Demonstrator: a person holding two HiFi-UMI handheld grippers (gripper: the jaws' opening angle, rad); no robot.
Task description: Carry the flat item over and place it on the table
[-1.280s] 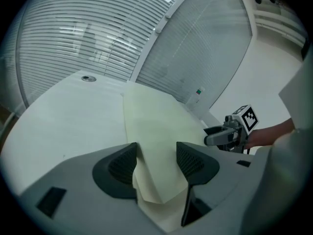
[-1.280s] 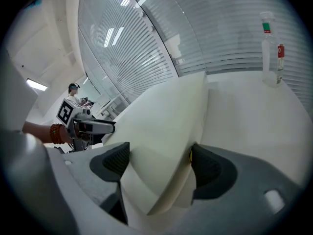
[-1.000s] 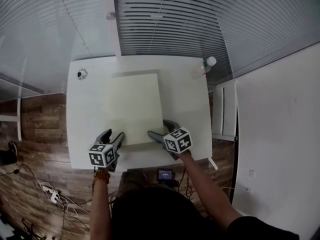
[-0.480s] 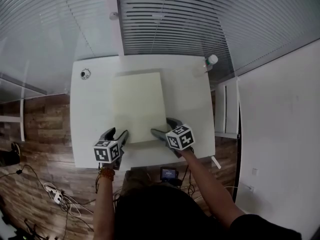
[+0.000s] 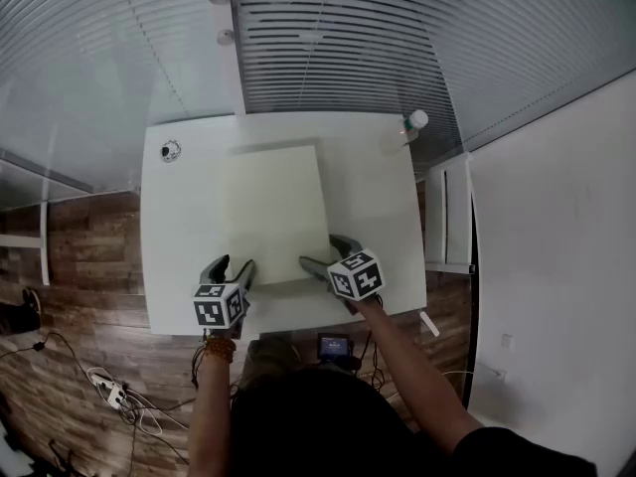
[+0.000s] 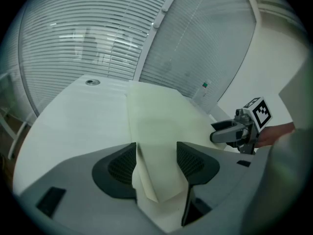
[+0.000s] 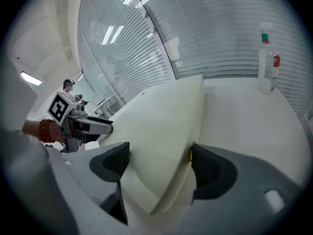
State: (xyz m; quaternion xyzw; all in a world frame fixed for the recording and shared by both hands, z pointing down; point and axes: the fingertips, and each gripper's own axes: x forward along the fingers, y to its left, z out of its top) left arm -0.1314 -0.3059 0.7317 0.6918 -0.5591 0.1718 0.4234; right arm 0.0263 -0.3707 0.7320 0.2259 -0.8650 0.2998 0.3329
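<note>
A pale cream flat board (image 5: pixel 278 212) lies on the white table (image 5: pixel 179 246), its near edge towards me. My left gripper (image 5: pixel 231 266) sits at the board's near left corner. In the left gripper view that corner (image 6: pixel 156 180) lies between the jaws of the left gripper (image 6: pixel 156 163), which stand wide apart. My right gripper (image 5: pixel 325 256) is at the near right corner. In the right gripper view the board (image 7: pixel 161 126) runs between the spread jaws of the right gripper (image 7: pixel 159 163), with its edge against the right-hand pad (image 7: pixel 208 168).
A clear plastic bottle (image 5: pixel 415 122) stands at the table's far right corner. A small round fitting (image 5: pixel 170 150) sits at the far left. Glass walls with blinds run behind the table, a white cabinet (image 5: pixel 447 217) stands to the right, and cables (image 5: pixel 109 386) lie on the wooden floor.
The head view has shifted a little. Both grippers stay at the board's near corners; the left one has edged slightly right. The board has not visibly moved on the table.
</note>
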